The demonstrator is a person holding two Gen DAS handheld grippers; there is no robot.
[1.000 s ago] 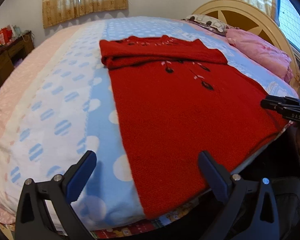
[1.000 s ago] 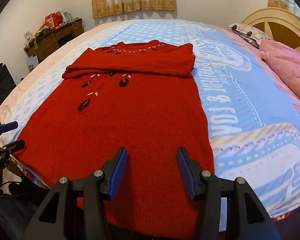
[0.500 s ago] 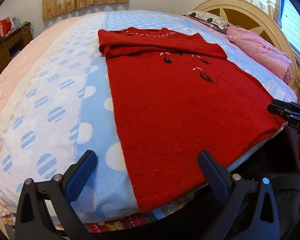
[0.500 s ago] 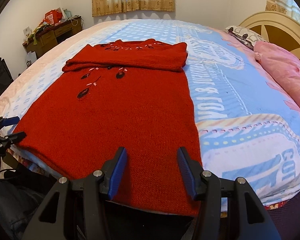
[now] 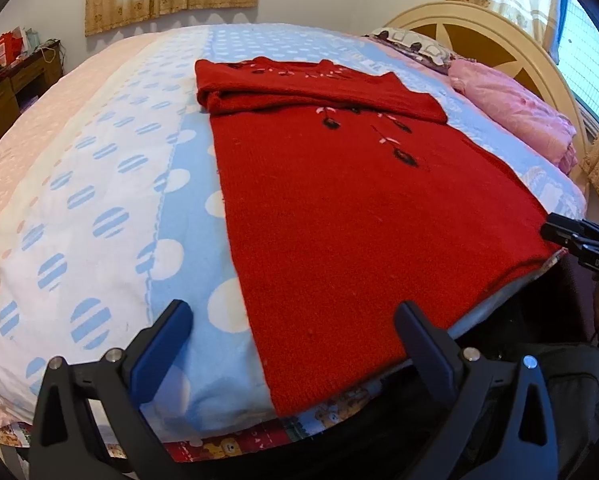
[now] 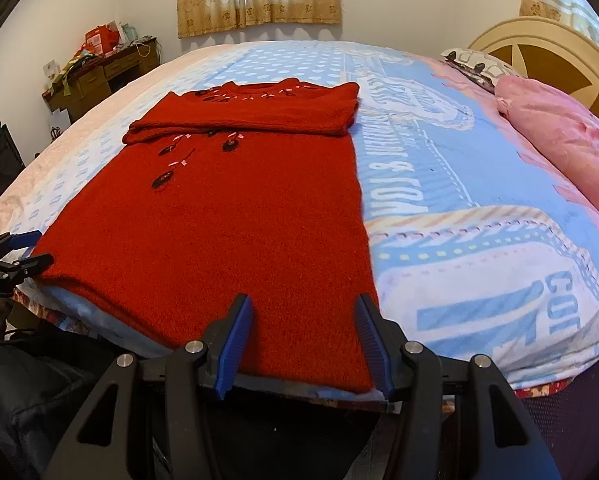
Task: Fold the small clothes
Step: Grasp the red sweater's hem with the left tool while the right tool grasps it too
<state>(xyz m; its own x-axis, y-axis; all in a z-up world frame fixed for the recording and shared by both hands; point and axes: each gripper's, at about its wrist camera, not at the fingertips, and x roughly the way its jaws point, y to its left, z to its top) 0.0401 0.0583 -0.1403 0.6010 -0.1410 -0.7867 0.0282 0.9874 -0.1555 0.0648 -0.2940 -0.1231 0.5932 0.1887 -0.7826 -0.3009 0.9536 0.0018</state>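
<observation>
Red knitted sweater (image 5: 351, 216) lies flat on the bed (image 5: 111, 184), hem toward me at the near edge, sleeves already folded across the chest below the neckline. Pink bedding (image 6: 559, 140) is bunched by the headboard (image 6: 547, 52), well apart from the work.

My left gripper (image 5: 295, 340) hangs above the sweater's left hem corner, jaws spread wide, nothing in them. One finger sits over bare bedspread, the other over the knit. My right gripper (image 6: 305, 340) hovers at the right hem corner, jaws about half spread, empty, both fingers over red fabric.

Judgement: I am lined up to pinch the two hem corners and carry the hem up toward the collar.

Risks from here:
- Left jaws straddle the sweater's edge. Closing as they stand, I may catch the bedspread along with the knit, and the lift would drag the cover
- Hem hangs right at the mattress edge. A shallow bite could take only the top layer, leaving the back panel behind and skewing the fold
- Knit is thick and stretchy. Uneven lifting between my hands would pull the hem crooked, or tug the folded sleeves loose
- Fuzzy yarn may snag on the ribbed pads at release
</observation>
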